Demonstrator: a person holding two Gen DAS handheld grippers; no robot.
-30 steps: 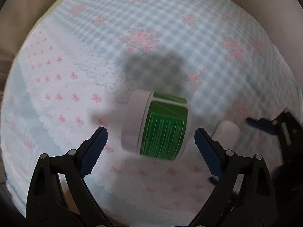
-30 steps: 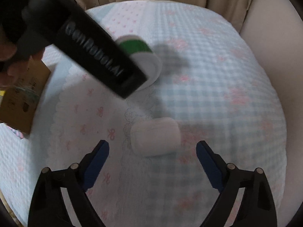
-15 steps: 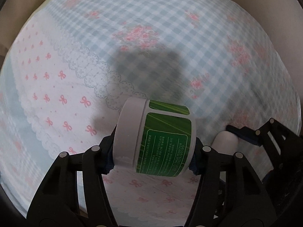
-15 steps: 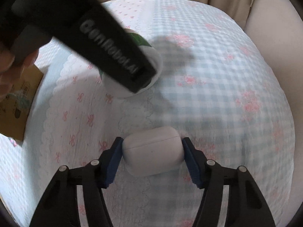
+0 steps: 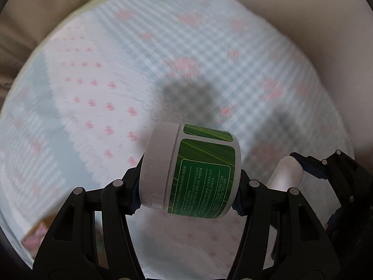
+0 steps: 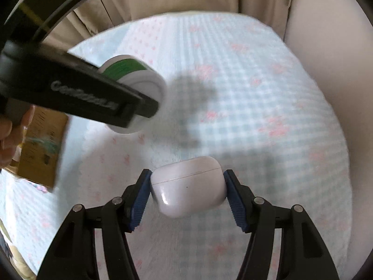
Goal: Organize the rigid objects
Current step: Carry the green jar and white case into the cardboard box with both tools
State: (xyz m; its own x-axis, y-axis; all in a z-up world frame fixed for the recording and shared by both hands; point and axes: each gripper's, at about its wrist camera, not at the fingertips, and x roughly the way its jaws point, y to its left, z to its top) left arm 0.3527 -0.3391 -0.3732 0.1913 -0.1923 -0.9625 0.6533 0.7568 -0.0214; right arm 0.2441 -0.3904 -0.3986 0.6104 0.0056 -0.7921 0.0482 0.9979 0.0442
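Between right claw [image 6: 187, 201] pads: white earbud case [image 6: 188, 185], clamped, clear of bedspread [image 6: 268, 107]. Left claw [image 5: 187, 187], beyond & left of it, clamps green-label jar [image 5: 191, 172] sideways. Step: both lifted, carry phase. Next: needs drop spot; none visible.

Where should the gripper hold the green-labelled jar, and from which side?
Across its two flat ends, lid and base, coming from above. The jar lies sideways in the left gripper, whose pads press squarely on those flat faces; the curved labelled wall would roll between them. The right gripper clamps the white earbud case.
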